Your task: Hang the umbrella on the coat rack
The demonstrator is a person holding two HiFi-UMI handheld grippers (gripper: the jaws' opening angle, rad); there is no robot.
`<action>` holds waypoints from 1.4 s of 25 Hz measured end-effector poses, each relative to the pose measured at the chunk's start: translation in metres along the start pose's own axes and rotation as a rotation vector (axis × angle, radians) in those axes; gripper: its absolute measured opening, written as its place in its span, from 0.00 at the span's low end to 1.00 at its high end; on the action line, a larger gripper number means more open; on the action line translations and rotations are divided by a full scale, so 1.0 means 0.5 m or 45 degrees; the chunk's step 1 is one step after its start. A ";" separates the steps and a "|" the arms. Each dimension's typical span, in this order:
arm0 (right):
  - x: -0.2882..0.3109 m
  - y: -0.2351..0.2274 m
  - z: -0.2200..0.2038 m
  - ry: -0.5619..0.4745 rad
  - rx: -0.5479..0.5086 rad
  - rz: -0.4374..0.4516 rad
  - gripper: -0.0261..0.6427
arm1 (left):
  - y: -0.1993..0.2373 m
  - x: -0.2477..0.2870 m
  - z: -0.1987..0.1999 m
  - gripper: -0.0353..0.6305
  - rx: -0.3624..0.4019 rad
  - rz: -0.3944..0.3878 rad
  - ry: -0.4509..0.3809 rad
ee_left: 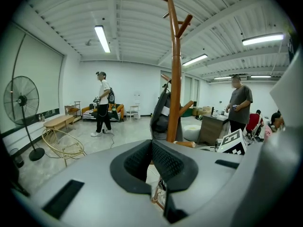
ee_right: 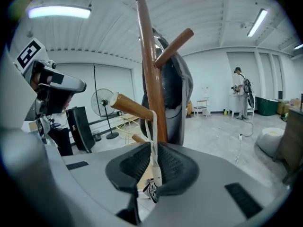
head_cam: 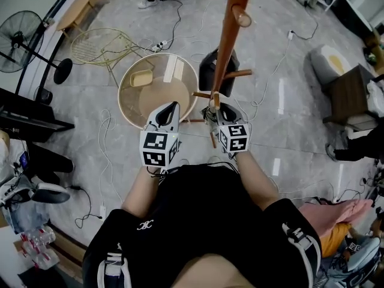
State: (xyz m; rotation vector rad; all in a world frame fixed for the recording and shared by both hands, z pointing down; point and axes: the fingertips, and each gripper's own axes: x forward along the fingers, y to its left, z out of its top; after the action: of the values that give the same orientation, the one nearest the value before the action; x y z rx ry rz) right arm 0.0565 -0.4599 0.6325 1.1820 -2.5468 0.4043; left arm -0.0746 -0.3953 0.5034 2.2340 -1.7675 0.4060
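Note:
The wooden coat rack (head_cam: 231, 35) rises straight in front of me, with a black bag (head_cam: 210, 71) hung on its far side. In the right gripper view a white strap (ee_right: 153, 141) is looped over a lower peg (ee_right: 132, 107) and runs down between the jaws. My right gripper (ee_right: 154, 148) is shut on that strap. A small black-and-white patterned part of the umbrella (ee_right: 150, 191) dangles just below it. My left gripper (head_cam: 171, 108) hovers to the left of the pole, its jaws together at the tips and holding nothing. The right gripper (head_cam: 217, 108) sits against the pole's near side.
A round wicker table (head_cam: 122, 92) stands behind the left gripper, with a wire chair (head_cam: 102, 47) and a floor fan (head_cam: 24, 41) further left. Cables trail over the tiled floor. A dark desk (head_cam: 354, 89) is at the right. Two people (ee_left: 102, 103) (ee_left: 240, 103) stand in the room.

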 end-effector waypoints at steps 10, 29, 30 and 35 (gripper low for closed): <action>-0.156 -0.030 0.141 -0.218 -0.032 -0.139 0.06 | -0.060 0.014 0.016 0.08 -0.008 -0.105 -0.068; -0.292 0.012 0.269 -0.397 -0.080 -0.222 0.06 | -0.104 0.002 0.072 0.08 0.014 -0.176 -0.153; -0.292 0.012 0.270 -0.399 -0.082 -0.223 0.06 | -0.105 0.002 0.070 0.08 0.013 -0.178 -0.151; -0.290 0.015 0.275 -0.404 -0.079 -0.225 0.06 | -0.103 -0.005 0.075 0.08 0.014 -0.183 -0.155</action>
State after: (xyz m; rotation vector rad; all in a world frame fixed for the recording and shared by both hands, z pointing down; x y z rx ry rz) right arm 0.1186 -0.4071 0.4501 1.5380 -2.6579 0.1007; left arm -0.0228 -0.3953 0.4661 2.4216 -1.6504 0.2558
